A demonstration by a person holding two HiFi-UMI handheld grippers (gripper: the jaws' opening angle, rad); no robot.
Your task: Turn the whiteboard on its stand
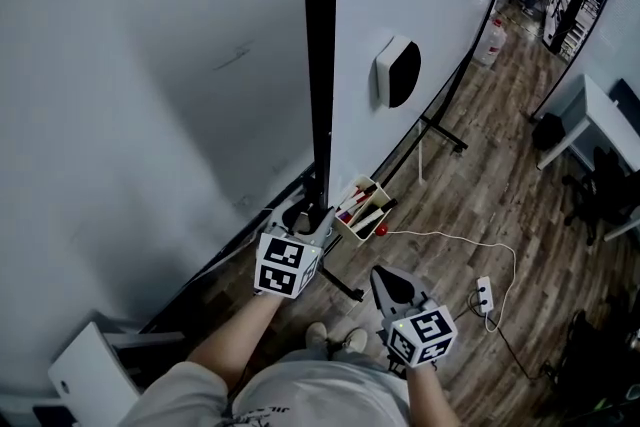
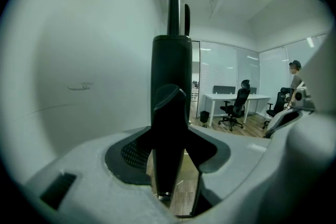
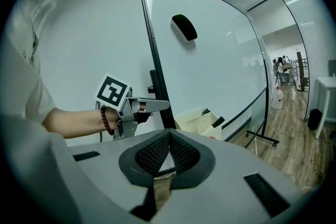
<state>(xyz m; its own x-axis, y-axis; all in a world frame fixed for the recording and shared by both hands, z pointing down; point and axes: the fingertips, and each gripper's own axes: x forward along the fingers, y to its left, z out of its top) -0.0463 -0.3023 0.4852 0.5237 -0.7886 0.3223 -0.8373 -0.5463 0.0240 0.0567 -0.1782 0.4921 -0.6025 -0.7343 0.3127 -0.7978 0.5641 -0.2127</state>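
The whiteboard (image 1: 420, 5) stands on a wheeled stand, with a black eraser (image 1: 397, 72) stuck to its face and a marker tray (image 1: 362, 207) at its lower edge. Its black side post (image 1: 318, 55) runs down to my left gripper (image 1: 318, 220). In the left gripper view the post (image 2: 171, 113) fills the gap between the pads, and my left gripper (image 2: 170, 136) is shut on it with wide jaws. My right gripper (image 1: 385, 273) hangs lower and to the right, away from the board. Its pads (image 3: 181, 152) meet with nothing between them.
A white wall (image 1: 130, 95) lies left of the post. The stand's foot (image 1: 442, 132) sticks out over the wood floor. A power strip (image 1: 484, 293) with its cord lies to the right. A white desk (image 1: 590, 115), office chairs (image 1: 600, 190) and a white cabinet (image 1: 85, 375) stand around.
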